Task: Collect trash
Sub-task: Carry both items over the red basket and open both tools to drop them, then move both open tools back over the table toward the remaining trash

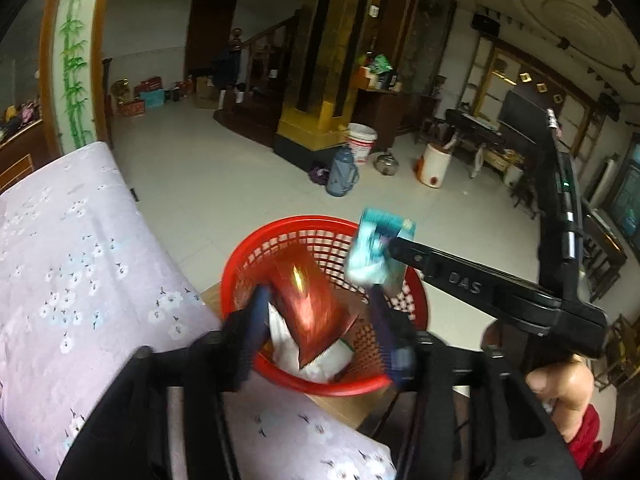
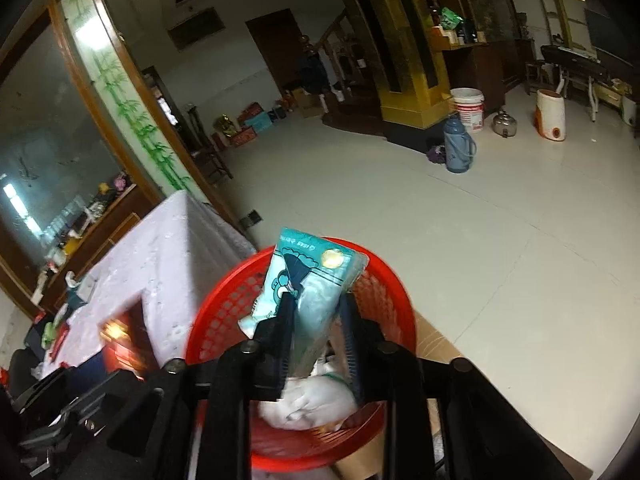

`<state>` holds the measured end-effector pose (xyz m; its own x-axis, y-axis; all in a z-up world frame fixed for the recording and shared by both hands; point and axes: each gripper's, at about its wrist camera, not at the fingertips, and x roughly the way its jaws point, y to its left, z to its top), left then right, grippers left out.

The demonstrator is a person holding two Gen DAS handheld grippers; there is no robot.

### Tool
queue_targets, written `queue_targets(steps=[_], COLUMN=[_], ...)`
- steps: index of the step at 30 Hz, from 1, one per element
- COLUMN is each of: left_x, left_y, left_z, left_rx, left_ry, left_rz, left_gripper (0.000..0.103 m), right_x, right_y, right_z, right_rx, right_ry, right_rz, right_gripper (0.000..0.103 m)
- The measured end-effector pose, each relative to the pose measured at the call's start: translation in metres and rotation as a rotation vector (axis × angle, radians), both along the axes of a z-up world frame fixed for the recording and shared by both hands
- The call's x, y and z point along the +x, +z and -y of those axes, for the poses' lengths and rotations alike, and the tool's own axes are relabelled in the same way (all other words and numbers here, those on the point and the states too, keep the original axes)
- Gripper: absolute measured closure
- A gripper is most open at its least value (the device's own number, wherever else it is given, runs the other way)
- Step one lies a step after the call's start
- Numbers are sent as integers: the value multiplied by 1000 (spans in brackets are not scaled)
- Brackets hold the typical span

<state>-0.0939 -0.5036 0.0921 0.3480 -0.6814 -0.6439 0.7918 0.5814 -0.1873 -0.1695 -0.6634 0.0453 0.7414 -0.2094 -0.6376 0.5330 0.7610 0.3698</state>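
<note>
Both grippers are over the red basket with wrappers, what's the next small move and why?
Probably open the right gripper. Its fingers pinch the teal packet directly above the red basket, so it should drop onto the white trash inside. The red foil wrapper between the left gripper fingers already looks loose over the basket.

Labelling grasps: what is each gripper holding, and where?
Right gripper: teal packet, pinched near its lower middle. Left gripper: red packet between open fingers, grip unclear, blurred.

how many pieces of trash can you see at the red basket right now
3: a red wrapper between the left gripper's fingers, a teal packet in the right gripper, white crumpled trash in the basket. More may be hidden.
</note>
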Motion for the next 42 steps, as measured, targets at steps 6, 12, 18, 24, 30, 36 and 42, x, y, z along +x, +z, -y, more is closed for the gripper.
queue_targets(steps=[6,12,18,24,30,36,42], left_x=[1,-10,-1,1,10,46,109], left_y=[-1,1,6,12,16,26,11], left_z=[-30,-86,-161,-241,-317,-385,-413], left_rx=[-14,10,0,-29,-67,-66,-62], left_ry=[25,105,234,375,520,694,753], left_rz=[-16,21,-5,-12,-12,-9,-121], left_gripper=[46,44,44,42,38,28,28], right_x=[-14,-14,11,30,43,53,54], right_y=[2,12,15,13,12,11,9], right_z=[-2,-34,-97,-164,-215,-256,-277], right_rx=[-3,3,0,-7,-27,-35,-49], right_ry=[-9,73,239,397,510,596,644], right_rz=[19,47,29,-2,-29,-48,-55], right_gripper=[75,73,70,70,69,66,65])
